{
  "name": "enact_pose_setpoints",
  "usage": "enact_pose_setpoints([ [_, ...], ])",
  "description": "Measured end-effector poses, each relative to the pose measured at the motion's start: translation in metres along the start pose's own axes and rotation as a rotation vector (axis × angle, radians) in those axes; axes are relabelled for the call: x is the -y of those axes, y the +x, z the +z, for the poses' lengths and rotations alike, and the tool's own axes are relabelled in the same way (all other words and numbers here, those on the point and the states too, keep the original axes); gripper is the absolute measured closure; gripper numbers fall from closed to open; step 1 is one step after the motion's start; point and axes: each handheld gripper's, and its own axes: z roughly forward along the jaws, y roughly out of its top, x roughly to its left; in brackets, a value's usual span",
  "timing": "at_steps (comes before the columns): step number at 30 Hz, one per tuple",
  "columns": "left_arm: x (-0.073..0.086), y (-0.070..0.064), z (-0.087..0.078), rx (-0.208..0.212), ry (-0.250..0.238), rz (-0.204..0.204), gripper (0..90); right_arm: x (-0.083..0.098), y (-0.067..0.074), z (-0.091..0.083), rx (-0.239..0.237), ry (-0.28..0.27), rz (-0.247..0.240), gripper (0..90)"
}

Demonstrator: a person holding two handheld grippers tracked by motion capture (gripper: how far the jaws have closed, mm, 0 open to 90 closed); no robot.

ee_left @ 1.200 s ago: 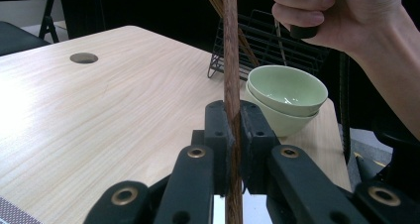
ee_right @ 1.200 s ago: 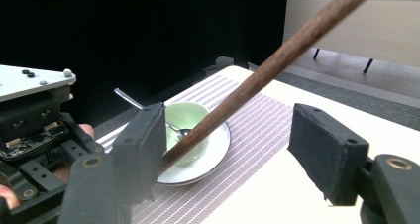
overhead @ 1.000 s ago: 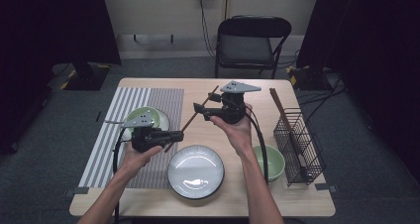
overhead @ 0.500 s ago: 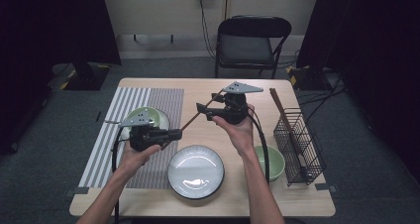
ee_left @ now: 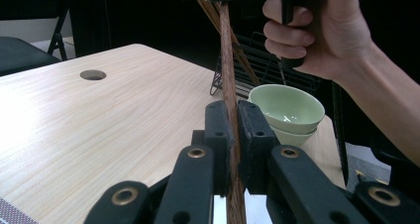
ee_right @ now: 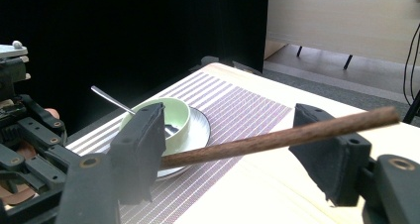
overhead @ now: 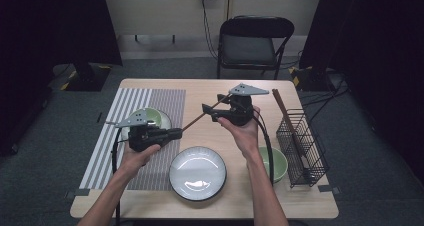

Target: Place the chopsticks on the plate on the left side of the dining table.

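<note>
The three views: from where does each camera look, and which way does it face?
High view: above the table, looking forward and down; both forearms, left gripper, right gripper.
Left gripper view: along jaws shut on the wooden chopstick, toward the stacked green bowls; right hand.
Right gripper view: between open jaws, across the chopstick, toward the striped placemat.
All share the chopstick.

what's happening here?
A person works two tools over a wooden table. The left tool is shut on one end of a brown chopstick. The right tool has its jaws wide apart around the other end, pads not pressing it. It looks like a hand-over between the two. A white plate sits in front; more chopsticks stand in the wire basket.
</note>
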Motion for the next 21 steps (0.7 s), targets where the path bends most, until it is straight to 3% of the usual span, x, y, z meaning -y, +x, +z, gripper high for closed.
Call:
enact_pose_setpoints([
  [21,0.000,0.001,-0.001,-0.002,0.003,0.004,84.2,0.014,-0.011,-0.002,0.036,0.009,0.014,27.8],
])
